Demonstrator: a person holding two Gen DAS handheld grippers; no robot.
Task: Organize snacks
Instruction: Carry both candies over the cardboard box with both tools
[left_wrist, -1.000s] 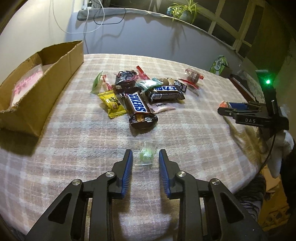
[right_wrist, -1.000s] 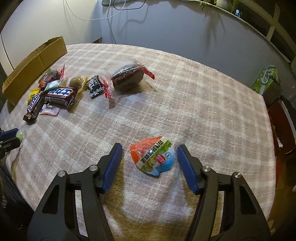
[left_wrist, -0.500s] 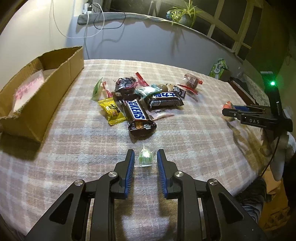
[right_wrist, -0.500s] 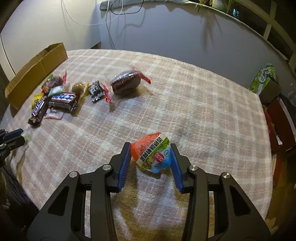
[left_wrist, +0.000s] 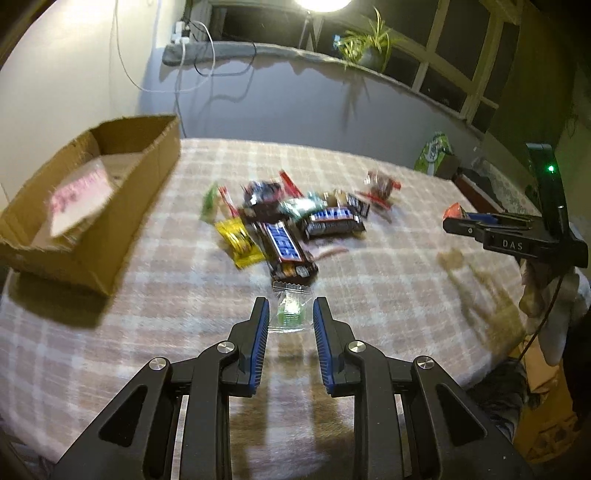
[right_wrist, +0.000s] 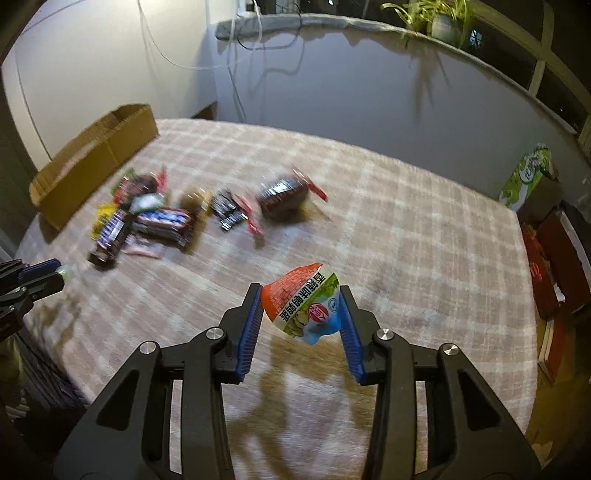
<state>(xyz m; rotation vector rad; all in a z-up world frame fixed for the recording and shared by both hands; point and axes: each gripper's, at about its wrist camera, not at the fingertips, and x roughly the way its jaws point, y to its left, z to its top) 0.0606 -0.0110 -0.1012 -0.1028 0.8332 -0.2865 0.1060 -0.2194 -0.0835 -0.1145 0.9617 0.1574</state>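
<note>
My left gripper (left_wrist: 290, 314) is shut on a small clear packet with a green candy (left_wrist: 290, 310) and holds it above the checked tablecloth (left_wrist: 388, 280). My right gripper (right_wrist: 301, 301) is shut on an orange, green and blue snack pouch (right_wrist: 304, 302), lifted off the table; it also shows in the left wrist view (left_wrist: 456, 214). A pile of snacks lies mid-table: a Snickers bar (left_wrist: 284, 245), a yellow packet (left_wrist: 240, 240), a blue-labelled bar (left_wrist: 334, 219) and a dark round cake in red-ended wrap (right_wrist: 282, 192). An open cardboard box (left_wrist: 88, 206) stands at the left.
The box holds a pink and white bag (left_wrist: 79, 192). A green carton (right_wrist: 528, 177) and red books (right_wrist: 550, 258) sit beyond the table's right edge. A wall with cables and a ledge with a plant (left_wrist: 369, 48) runs behind the table.
Both grippers have risen with their snacks held; the table looks farther below. The right gripper went from open around the pouch to shut on it. The left closed on the green candy.
</note>
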